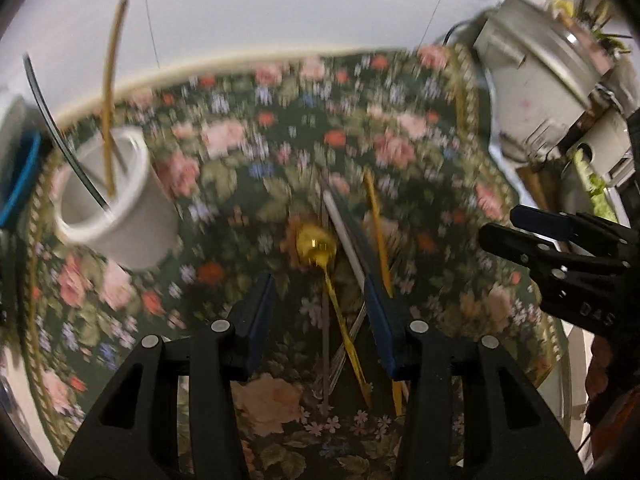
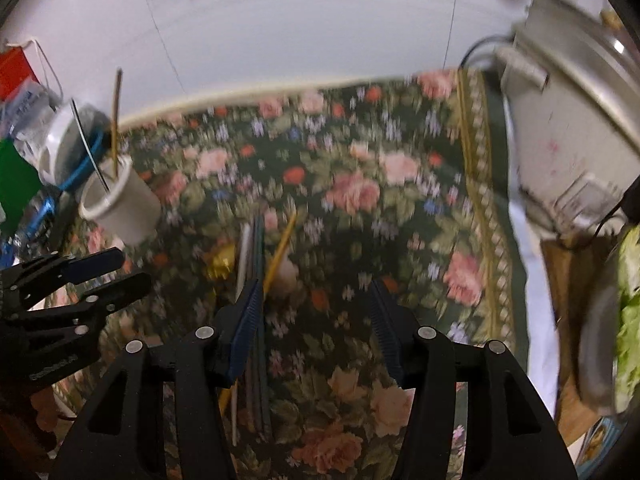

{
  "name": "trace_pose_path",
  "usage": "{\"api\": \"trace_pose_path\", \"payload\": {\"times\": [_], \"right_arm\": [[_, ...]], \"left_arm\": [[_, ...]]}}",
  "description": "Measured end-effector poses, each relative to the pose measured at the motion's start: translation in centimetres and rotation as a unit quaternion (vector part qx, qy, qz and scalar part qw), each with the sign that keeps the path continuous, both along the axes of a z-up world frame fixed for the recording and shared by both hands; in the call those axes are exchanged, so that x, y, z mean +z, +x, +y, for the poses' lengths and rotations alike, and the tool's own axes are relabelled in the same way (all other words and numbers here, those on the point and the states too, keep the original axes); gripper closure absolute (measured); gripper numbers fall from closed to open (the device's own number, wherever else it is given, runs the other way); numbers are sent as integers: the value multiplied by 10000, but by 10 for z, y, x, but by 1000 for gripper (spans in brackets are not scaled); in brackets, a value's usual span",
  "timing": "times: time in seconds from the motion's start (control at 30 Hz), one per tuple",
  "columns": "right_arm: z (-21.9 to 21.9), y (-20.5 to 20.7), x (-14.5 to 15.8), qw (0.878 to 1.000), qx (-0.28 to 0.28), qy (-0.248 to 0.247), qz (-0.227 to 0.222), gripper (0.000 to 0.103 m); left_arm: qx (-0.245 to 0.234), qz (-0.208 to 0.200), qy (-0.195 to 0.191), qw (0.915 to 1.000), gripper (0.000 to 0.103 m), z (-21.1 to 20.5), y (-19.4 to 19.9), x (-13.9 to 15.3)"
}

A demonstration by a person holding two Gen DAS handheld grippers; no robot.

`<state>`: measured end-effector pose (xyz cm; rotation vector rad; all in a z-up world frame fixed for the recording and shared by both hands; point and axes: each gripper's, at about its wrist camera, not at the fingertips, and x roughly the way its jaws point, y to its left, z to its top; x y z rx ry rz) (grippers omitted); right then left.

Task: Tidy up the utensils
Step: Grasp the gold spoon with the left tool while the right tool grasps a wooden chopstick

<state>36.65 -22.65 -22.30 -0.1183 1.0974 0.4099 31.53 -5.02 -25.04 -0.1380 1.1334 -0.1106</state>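
A white cup [image 1: 116, 200] stands on the floral cloth at the left and holds a gold utensil and a dark one; it also shows in the right wrist view [image 2: 120, 208]. A gold spoon [image 1: 320, 256], grey and dark chopsticks [image 1: 344, 224] and a yellow chopstick [image 1: 378, 228] lie loose on the cloth. My left gripper [image 1: 320, 292] is open above the spoon and chopsticks. My right gripper [image 2: 316, 296] is open and empty, just right of the chopsticks [image 2: 252, 264]. The right gripper also shows in the left wrist view [image 1: 516, 224].
A white rice cooker [image 1: 548, 92] stands at the back right, with greens beside it [image 2: 628, 320]. A blue-rimmed container [image 2: 76, 152] and packages sit behind the cup. The floral cloth [image 2: 360, 200] covers the table up to the white wall.
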Motion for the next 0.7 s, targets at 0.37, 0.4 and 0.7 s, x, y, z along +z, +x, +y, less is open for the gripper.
{"api": "trace_pose_path", "payload": {"times": [0.37,0.4,0.7], "right_arm": [[2,3,-49,9976,192,107,663,53],[2,4,-52,9973,194,119,691,53],[3,22,-61,9957,203,297,858,53]], "left_arm": [[44,597,-49,9982,61,-8,25,-57],[23,614,-65,9981,62,-9,28,-60],[147,527,-83,9985,85,-13,43,-62]]}}
